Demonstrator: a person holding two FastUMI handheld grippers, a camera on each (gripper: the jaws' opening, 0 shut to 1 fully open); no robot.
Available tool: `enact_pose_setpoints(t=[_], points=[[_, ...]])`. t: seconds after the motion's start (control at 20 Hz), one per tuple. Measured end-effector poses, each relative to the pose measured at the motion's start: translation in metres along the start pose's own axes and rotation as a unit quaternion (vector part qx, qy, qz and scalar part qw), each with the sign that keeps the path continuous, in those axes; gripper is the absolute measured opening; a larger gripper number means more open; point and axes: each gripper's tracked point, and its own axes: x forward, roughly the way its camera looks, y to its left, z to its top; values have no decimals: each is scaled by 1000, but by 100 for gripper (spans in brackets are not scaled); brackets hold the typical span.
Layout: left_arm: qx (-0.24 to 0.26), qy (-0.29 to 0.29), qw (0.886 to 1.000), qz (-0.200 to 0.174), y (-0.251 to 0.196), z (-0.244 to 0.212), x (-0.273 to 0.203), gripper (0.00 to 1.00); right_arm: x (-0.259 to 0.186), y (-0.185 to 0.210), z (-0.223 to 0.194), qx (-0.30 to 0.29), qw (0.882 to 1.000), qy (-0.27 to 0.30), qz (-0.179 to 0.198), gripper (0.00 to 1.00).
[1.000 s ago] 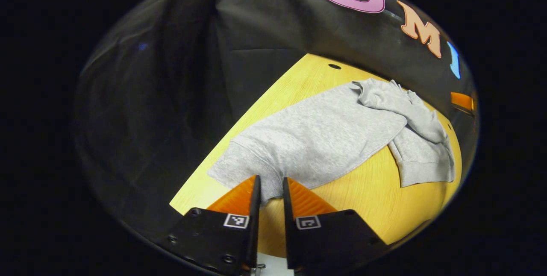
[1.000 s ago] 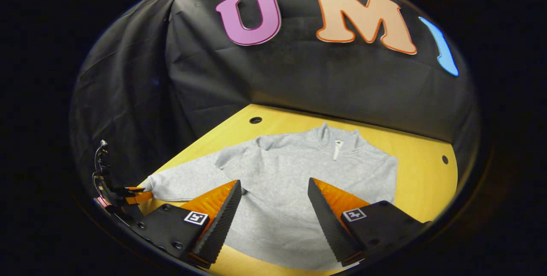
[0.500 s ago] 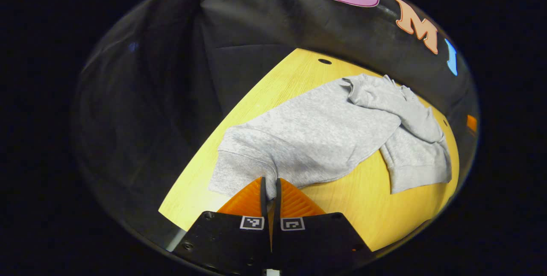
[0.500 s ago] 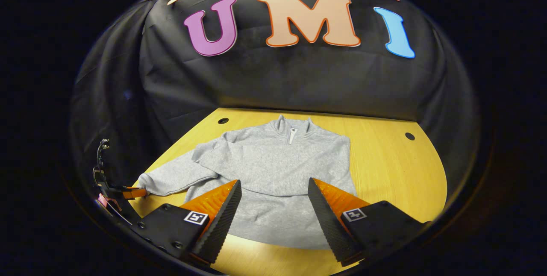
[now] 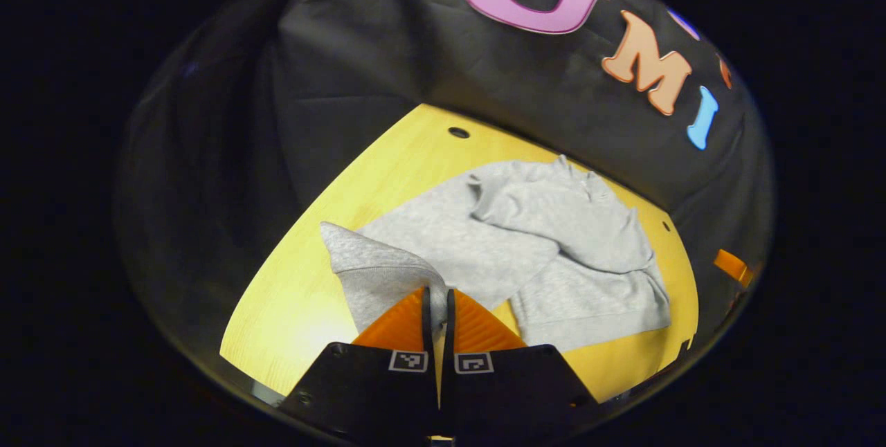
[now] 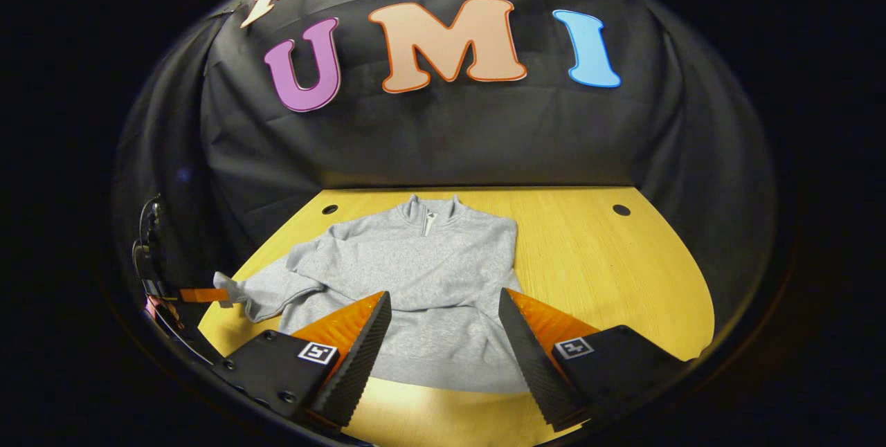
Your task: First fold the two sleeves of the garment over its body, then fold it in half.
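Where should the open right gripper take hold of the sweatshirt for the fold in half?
Probably the bottom hem of the sweatshirt, coming from the near table edge. It lies flat just under the right gripper, whose jaws stand apart. The left gripper already pinches the sleeve cuff.

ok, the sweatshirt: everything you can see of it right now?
The sweatshirt is heather grey, fleecy knit, with a short zip collar and ribbed cuffs and hem. It lies face up on the wooden table, collar toward the wall. One sleeve is already folded across the body. The left gripper is shut on the other sleeve's cuff, which is lifted off the table.
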Motion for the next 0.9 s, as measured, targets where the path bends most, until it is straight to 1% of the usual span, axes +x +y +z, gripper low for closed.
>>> enact_pose_setpoints(t=[0.1, 0.25, 0.3, 0.4, 0.55, 0.6, 0.75, 0.9], points=[[21, -9, 999, -29, -35, 16, 5, 0, -7, -11, 0, 3, 1000, 0, -7, 98], [73, -22, 995, -62, -88, 29, 11, 0, -11, -32, -2, 1, 1000, -1, -19, 98], [81, -22, 993, -80, -109, 31, 13, 0, -12, -38, -3, 1, 1000, 0, -22, 95], [90, -23, 989, -118, -152, 34, 19, 0, -14, -47, -4, 6, 1000, 3, -26, 95], [114, -20, 980, -163, -210, 36, 29, 0, -17, -61, -4, 9, 999, 5, -32, 95], [124, -21, 977, -174, -225, 46, 33, 0, -19, -66, -4, 10, 999, 6, -34, 95], [156, -21, 966, -206, -274, 48, 40, 0, -23, -80, -4, 15, 999, 7, -42, 95], [174, -20, 958, -229, -313, 49, 50, 0, -26, -96, -6, 19, 998, 9, -55, 95]])
